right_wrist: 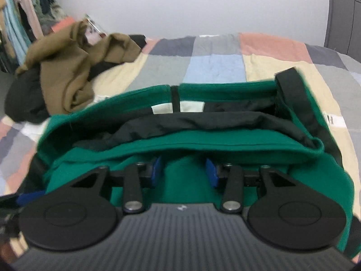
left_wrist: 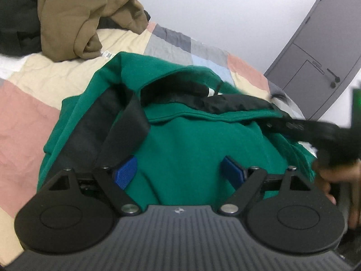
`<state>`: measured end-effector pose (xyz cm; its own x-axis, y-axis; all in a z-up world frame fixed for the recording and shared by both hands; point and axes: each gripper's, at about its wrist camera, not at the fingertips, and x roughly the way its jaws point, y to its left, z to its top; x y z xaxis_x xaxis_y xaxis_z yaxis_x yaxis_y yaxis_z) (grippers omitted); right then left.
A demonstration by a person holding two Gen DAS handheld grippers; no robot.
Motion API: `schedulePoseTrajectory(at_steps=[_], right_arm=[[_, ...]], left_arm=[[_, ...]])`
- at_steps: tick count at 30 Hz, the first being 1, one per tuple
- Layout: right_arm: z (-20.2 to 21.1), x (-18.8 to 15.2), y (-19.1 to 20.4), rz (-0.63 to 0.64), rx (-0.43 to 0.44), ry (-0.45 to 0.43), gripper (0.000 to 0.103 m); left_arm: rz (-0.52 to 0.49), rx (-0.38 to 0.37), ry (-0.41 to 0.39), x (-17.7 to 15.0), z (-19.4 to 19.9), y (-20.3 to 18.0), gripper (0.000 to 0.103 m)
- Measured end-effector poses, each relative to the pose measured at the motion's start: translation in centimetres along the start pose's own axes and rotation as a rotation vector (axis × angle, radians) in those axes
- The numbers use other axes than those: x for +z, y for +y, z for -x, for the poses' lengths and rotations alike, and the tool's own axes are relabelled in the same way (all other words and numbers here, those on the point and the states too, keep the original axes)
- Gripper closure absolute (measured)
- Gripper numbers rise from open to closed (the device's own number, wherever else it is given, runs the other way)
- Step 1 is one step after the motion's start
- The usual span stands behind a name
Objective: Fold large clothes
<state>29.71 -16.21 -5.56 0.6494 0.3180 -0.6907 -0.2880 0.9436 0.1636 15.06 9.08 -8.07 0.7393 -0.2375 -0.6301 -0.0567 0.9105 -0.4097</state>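
Note:
A green jacket (left_wrist: 191, 149) with a black lining (left_wrist: 225, 103) lies bunched on the patchwork quilt (left_wrist: 27, 117). My left gripper (left_wrist: 180, 171) hovers over its green front, blue pads (left_wrist: 126, 171) wide apart and open, with nothing pinched. The other gripper shows as a black blur (left_wrist: 315, 135) at the jacket's right edge, with a hand (left_wrist: 329, 178) below it. In the right wrist view the green jacket (right_wrist: 225, 144) fills the foreground. My right gripper (right_wrist: 183, 172) has its jaws partly apart, a hump of green fabric rising between the pads (right_wrist: 212, 174); no firm pinch shows.
A brown garment (left_wrist: 74, 22) and a black one (left_wrist: 15, 15) are heaped at the far left of the bed. A grey door (left_wrist: 315, 56) stands at the right by the white wall. Hanging clothes (right_wrist: 20, 11) line the far left in the right wrist view.

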Motion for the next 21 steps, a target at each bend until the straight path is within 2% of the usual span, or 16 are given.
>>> schedulePoseTrajectory(at_steps=[3, 8, 12, 16, 21], right_arm=[[-2.6, 1.8, 0.5, -0.004, -0.038, 0.028, 0.058], [-7.4, 5.0, 0.4, -0.085, -0.065, 0.085, 0.061], [-9.3, 6.1, 0.4, -0.106, -0.102, 0.069, 0.060], [-9.0, 6.1, 1.8, -0.101, -0.019, 0.044, 0.059], [-8.2, 4.5, 5.2, -0.021, 0.080, 0.132, 0.060]], left_arm=[[-0.002, -0.003, -0.009, 0.1, 0.0, -0.1, 0.017], [-0.024, -0.024, -0.022, 0.2, -0.3, 0.2, 0.017], [-0.020, -0.039, -0.034, 0.5, -0.4, 0.6, 0.017], [-0.013, -0.049, -0.034, 0.7, -0.6, 0.8, 0.017], [0.011, -0.063, -0.031, 0.7, -0.6, 1.3, 0.017]])
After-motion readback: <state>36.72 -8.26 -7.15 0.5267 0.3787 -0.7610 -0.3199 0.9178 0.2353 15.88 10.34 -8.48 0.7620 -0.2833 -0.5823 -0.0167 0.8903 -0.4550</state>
